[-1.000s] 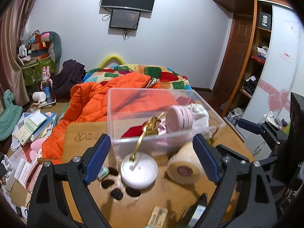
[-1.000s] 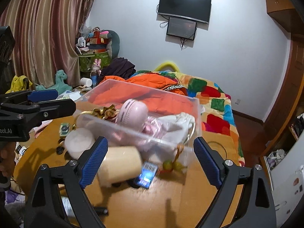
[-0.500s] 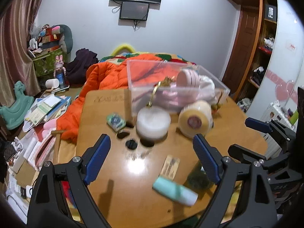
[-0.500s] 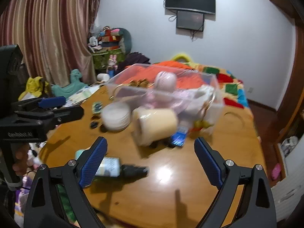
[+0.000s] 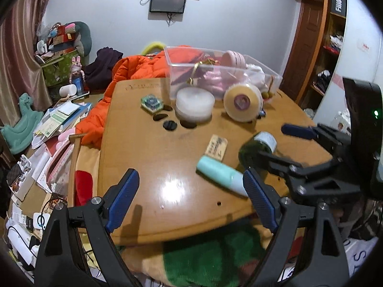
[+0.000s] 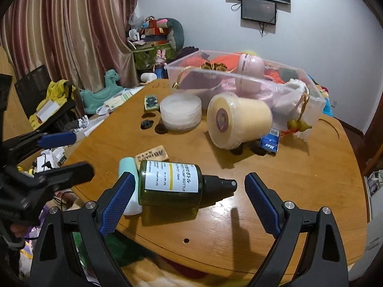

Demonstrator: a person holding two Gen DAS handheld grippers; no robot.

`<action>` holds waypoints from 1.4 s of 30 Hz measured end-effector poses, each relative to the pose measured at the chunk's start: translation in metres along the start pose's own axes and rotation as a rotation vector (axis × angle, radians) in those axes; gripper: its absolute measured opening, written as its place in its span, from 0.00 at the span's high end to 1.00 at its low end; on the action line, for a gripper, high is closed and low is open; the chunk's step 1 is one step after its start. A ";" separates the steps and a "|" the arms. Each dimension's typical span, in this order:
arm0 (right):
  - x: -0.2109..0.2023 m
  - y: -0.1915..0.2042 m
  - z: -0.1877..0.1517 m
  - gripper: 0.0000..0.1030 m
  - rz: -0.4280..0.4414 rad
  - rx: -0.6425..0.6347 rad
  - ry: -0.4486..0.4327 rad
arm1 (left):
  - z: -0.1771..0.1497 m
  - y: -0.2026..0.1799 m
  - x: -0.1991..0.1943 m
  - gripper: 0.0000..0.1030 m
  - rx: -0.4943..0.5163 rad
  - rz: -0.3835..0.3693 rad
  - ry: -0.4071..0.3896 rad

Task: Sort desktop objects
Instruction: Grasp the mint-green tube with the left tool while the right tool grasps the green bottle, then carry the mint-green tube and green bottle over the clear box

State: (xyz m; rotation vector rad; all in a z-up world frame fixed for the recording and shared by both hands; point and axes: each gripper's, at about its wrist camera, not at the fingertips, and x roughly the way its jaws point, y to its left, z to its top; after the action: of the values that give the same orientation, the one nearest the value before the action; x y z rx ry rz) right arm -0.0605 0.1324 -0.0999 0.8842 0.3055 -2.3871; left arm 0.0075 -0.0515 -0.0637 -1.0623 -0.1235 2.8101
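On the round wooden table [image 6: 299,179], near edge: dark green glass pump bottle [image 6: 171,185] laid flat between the spread jaws of the right tool [image 6: 186,191], ungripped. Left tool [image 5: 191,195] likewise released. Clear plastic bin [image 5: 222,71] placed at far side.

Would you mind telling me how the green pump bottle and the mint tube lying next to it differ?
The green pump bottle is dark, see-through glass or plastic with a white printed label; the mint tube is pale, opaque and plain on the side that shows. The bottle ends in a black pump nozzle; no such nozzle shows on the tube. The bottle is fatter, the tube slimmer. Both lie on their sides, close together near the wooden table's front edge.
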 end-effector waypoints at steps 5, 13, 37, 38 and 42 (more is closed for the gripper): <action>0.000 0.003 -0.002 0.42 0.001 -0.039 -0.002 | -0.004 -0.011 0.006 0.14 0.020 -0.025 0.018; -0.007 -0.008 -0.004 0.50 0.020 -0.006 -0.032 | -0.003 -0.032 0.029 0.14 0.102 -0.048 0.058; -0.025 -0.046 0.005 0.50 0.073 0.128 -0.075 | -0.002 -0.047 0.040 0.31 0.179 0.029 0.007; -0.025 -0.046 0.005 0.50 0.075 0.126 -0.076 | -0.001 -0.046 0.037 0.31 0.174 0.028 0.000; -0.029 -0.049 0.006 0.50 0.070 0.124 -0.089 | 0.008 -0.047 0.025 0.30 0.154 0.031 -0.033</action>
State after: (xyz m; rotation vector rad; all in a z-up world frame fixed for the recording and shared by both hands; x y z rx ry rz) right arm -0.0744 0.1820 -0.0754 0.8270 0.0913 -2.3926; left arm -0.0121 -0.0017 -0.0678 -0.9925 0.1061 2.8113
